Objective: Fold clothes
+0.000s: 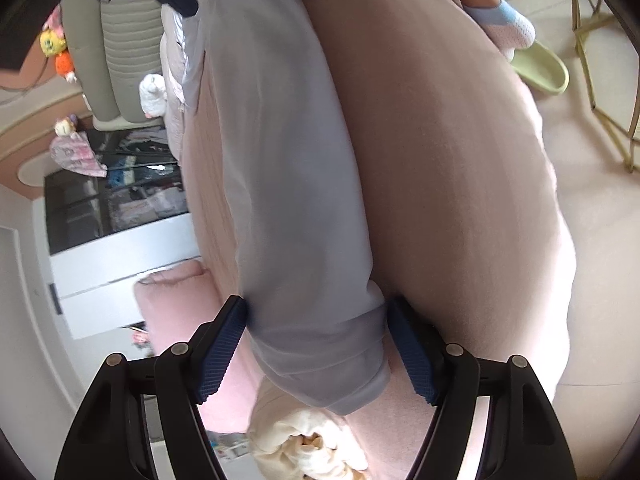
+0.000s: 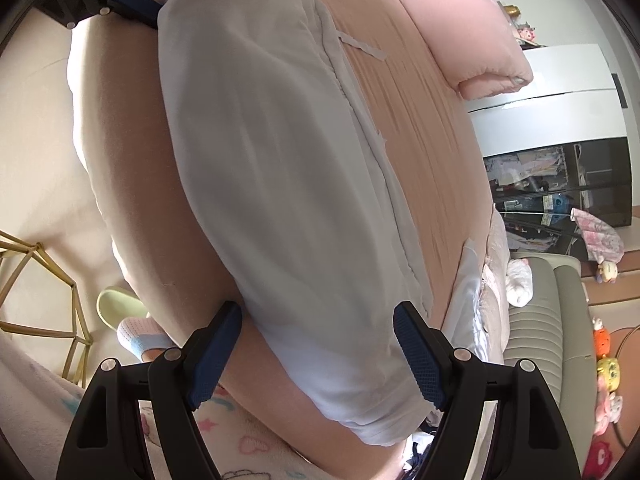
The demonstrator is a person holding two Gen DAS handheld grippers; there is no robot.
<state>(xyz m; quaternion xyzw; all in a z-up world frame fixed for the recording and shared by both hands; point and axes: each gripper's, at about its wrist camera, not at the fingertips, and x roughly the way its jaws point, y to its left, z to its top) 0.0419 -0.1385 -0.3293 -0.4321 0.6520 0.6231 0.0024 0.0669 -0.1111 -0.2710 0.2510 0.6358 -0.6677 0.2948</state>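
The left gripper (image 1: pixel 316 344) is standing wide, both blue pads touching the sides of one end of the pale grey garment (image 1: pixel 288 184) lying along the pink bed (image 1: pixel 460 200). The right gripper (image 2: pixel 318 354) is spreading wide around the other end, its right pad apart from the cloth. A pink pillow (image 2: pixel 472 36) is resting nearby.

The left gripper (image 1: pixel 316 344) points downward, its blue pads (image 1: pixel 222 350) set wide on either side of a cuffed end of cloth, seemingly touching its edges. The right gripper (image 2: pixel 318 350) likewise tilts down, fingers (image 2: pixel 420 356) spread wide astride the other end, not pinching.
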